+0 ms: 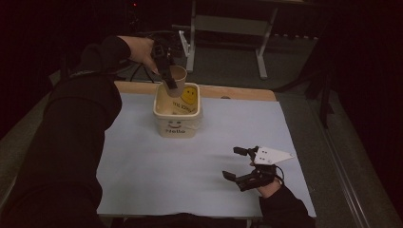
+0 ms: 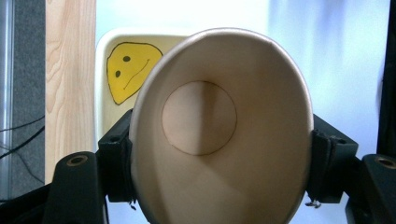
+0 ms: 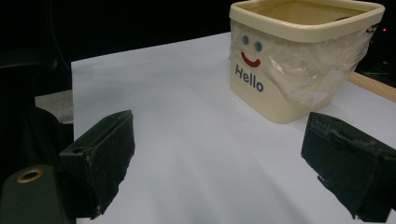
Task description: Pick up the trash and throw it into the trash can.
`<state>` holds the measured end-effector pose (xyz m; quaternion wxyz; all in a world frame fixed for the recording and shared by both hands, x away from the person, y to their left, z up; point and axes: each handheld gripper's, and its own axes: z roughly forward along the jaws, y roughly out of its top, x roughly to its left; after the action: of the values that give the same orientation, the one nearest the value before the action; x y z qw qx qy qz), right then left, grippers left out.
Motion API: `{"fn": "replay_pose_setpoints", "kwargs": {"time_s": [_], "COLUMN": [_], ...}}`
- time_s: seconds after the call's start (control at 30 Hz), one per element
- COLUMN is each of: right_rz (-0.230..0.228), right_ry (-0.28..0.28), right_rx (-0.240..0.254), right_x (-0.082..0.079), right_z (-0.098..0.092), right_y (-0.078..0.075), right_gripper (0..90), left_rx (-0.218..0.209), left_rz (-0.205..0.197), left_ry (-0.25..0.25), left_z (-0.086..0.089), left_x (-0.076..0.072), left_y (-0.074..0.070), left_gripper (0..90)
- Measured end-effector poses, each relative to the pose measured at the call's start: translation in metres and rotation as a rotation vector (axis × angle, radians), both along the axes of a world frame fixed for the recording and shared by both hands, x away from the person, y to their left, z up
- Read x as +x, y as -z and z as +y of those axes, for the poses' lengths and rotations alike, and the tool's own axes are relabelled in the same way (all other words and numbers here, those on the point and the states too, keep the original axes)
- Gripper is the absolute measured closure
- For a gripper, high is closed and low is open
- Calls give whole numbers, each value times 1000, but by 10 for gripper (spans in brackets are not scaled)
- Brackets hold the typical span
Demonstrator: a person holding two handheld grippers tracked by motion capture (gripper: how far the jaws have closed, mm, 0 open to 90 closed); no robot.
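A brown paper cup (image 1: 177,77) hangs tilted over the far rim of a cream square tub (image 1: 177,124) marked "Hello". My left gripper (image 1: 167,78) is shut on the cup, its jaws squeezing the cup's sides into an oval. In the left gripper view the cup (image 2: 219,135) faces me mouth-on and looks empty, with the tub's (image 2: 100,84) yellow smiley face behind it. My right gripper (image 1: 240,164) rests open on the white sheet near the front right, nothing between its jaws. In the right gripper view the tub (image 3: 299,60) stands ahead, a little to the right.
A white sheet (image 1: 142,166) covers the table, with a strip of bare wood (image 1: 237,92) along the far edge. Beyond the table stands a metal frame (image 1: 228,28) on a dark floor. Clear film clings to the tub's side (image 3: 322,65).
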<state>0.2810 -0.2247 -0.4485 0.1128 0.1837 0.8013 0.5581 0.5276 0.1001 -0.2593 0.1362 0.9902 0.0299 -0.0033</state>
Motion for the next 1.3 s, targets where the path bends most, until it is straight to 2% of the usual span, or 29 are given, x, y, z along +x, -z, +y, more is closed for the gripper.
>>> {"fn": "replay_pose_setpoints", "kwargs": {"time_s": [0.1, 0.3, 0.93, 1.03, 1.1, 1.13, 1.23, 1.27, 1.3], "right_rz": [2, 4, 7, 7, 6, 8, 8, 8, 7], "right_ry": [0, -2, -3, -2, -2, -1, -2, -1, -2], "right_rx": [1, 0, -2, -2, -3, -2, -2, -3, -4], "right_x": [0, -1, -1, -1, -1, -1, 0, 0, -1], "right_z": [0, 0, -1, -1, -1, -1, -1, -1, -1], "right_y": [0, 0, 0, 0, 0, 1, 1, 1, 1], "right_gripper": [95, 95, 95, 95, 95, 95, 95, 95, 95], "left_rx": [6, -8, 2, -8, -24, -23, -22, -17, -17], "left_rz": [-7, -18, -13, -32, -41, -23, -16, -6, -18], "left_ry": [-4, -2, -4, -3, -26, -22, -33, -56, -67], "left_z": [0, 1, 1, 1, 1, 1, 0, 0, 0], "left_x": [2, 3, 12, 13, 14, 14, 15, 17, 18], "left_y": [0, -1, 3, 3, 3, 4, 5, 5, 6], "left_gripper": [288, 286, 285, 278, 234, 205, 32, 32, 4]}}
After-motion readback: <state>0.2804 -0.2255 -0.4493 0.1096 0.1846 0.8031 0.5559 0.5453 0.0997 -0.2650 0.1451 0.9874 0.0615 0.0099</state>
